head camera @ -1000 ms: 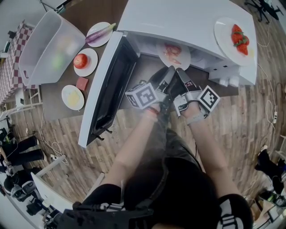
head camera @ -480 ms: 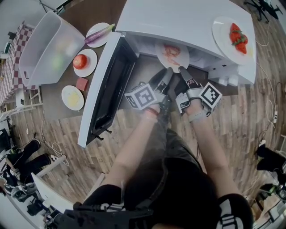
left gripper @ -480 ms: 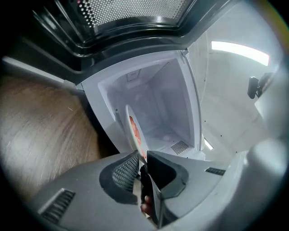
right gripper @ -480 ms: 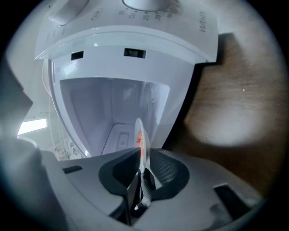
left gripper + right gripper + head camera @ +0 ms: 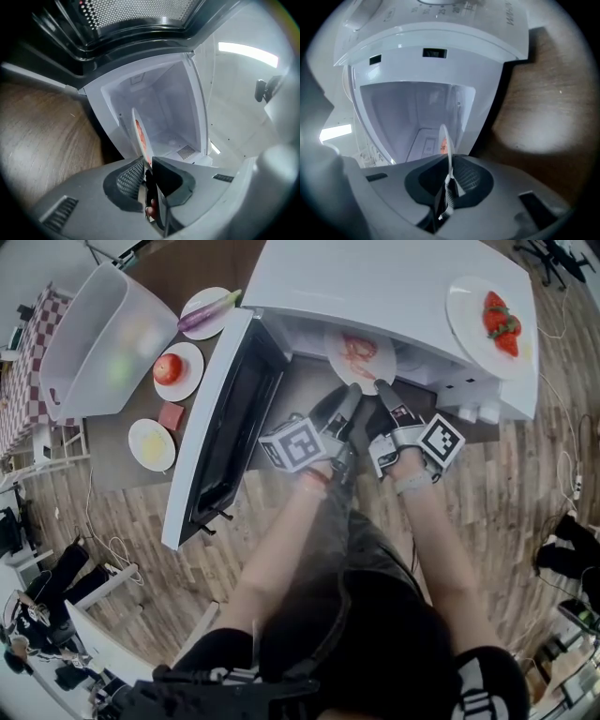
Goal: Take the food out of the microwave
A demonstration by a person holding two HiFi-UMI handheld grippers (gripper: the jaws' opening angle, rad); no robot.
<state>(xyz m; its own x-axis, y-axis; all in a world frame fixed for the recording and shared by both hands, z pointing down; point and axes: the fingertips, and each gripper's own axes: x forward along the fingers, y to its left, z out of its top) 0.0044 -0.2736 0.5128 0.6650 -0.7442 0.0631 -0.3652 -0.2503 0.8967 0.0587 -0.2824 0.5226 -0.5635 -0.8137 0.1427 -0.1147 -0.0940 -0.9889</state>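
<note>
The microwave (image 5: 394, 287) stands on the wood surface (image 5: 309, 390) with its door (image 5: 225, 427) swung wide toward 9 o'clock. A plate (image 5: 335, 351) of reddish food (image 5: 356, 346) sits at the mouth of the cavity, half under the top edge, at 12 o'clock from both grippers. The left gripper (image 5: 352, 399) reaches the plate's near rim at about 7 o'clock. Its jaws have just been closing, and in the left gripper view they pinch the rim, with the plate seen edge-on between the pads. The right gripper (image 5: 380, 390) takes the same rim just beside it, at about 5 o'clock. In the right gripper view its jaws are pressed onto the thin white rim, and a bit of orange food shows behind it inside the cavity. The two grippers lie close together, almost touching, each pointing toward 12 o'clock. On the microwave's top, at 2 o'clock from the held plate, lies a second plate (image 5: 469, 329) with red fruit (image 5: 502, 320). Beyond the door, at 9 to 10 o'clock, the surface carries a clear bin (image 5: 103, 343), a dish with an eggplant (image 5: 208, 312), a dish with a tomato (image 5: 170, 367), a pink block (image 5: 172, 415) and a dish with something yellow (image 5: 152, 444).
</note>
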